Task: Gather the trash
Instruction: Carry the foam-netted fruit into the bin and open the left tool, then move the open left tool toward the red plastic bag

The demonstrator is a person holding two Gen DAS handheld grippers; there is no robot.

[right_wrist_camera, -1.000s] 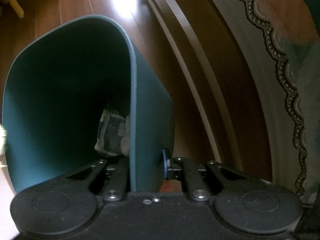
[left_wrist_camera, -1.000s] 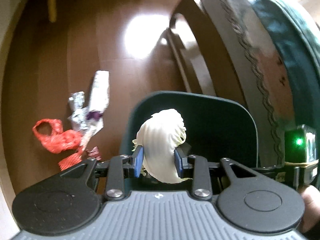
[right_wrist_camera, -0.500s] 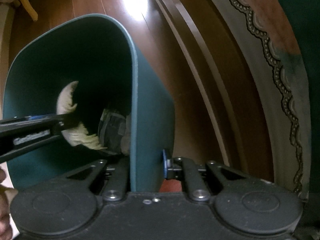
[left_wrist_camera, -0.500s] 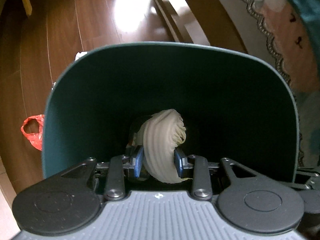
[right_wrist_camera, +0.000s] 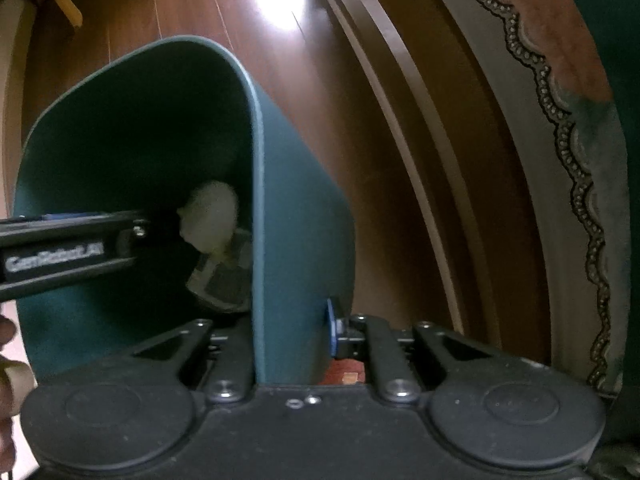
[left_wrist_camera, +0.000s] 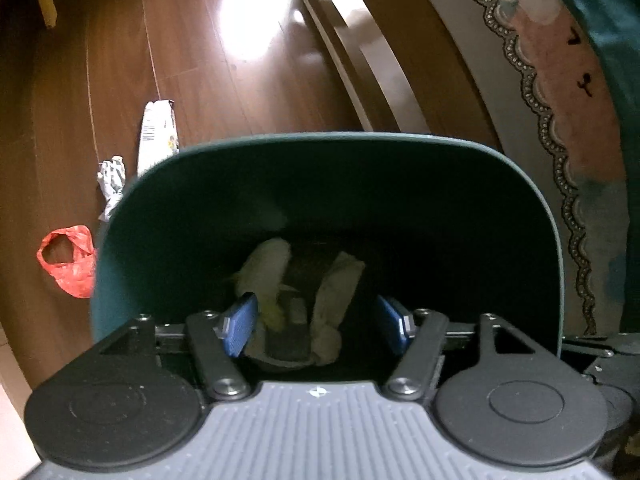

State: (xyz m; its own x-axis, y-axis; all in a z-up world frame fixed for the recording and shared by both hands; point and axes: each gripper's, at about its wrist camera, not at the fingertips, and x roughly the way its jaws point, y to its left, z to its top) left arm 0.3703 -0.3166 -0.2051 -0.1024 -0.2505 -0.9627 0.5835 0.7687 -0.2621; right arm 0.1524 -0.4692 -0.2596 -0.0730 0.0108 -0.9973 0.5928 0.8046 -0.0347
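A dark green bin (left_wrist_camera: 328,184) stands on the wooden floor. My left gripper (left_wrist_camera: 316,328) points down into its mouth; its jaws are opening and its blue pads (left_wrist_camera: 240,326) touch nothing. The white foam net (left_wrist_camera: 264,272) drops free below them, onto crumpled paper (left_wrist_camera: 336,300) and a wrapper at the bottom. In the right wrist view the net (right_wrist_camera: 210,216) lies deep inside, just past the left gripper (right_wrist_camera: 72,248). My right gripper (right_wrist_camera: 292,340) is shut on the bin's side wall (right_wrist_camera: 296,240), one finger inside and hidden. A red mesh bag (left_wrist_camera: 68,264), a silver wrapper (left_wrist_camera: 112,184) and a white packet (left_wrist_camera: 156,136) lie left of the bin.
A curved wooden furniture base (left_wrist_camera: 360,60) runs past the bin's far right side. Beyond it lies a rug with a scalloped border (left_wrist_camera: 560,140). A yellow leg (left_wrist_camera: 44,4) stands at the far left. A hand shows at the left edge (right_wrist_camera: 6,336).
My left gripper carried the white net from beside the bin to over its mouth and down. Its jaws then spread and the net fell out. The right gripper kept still on the wall.
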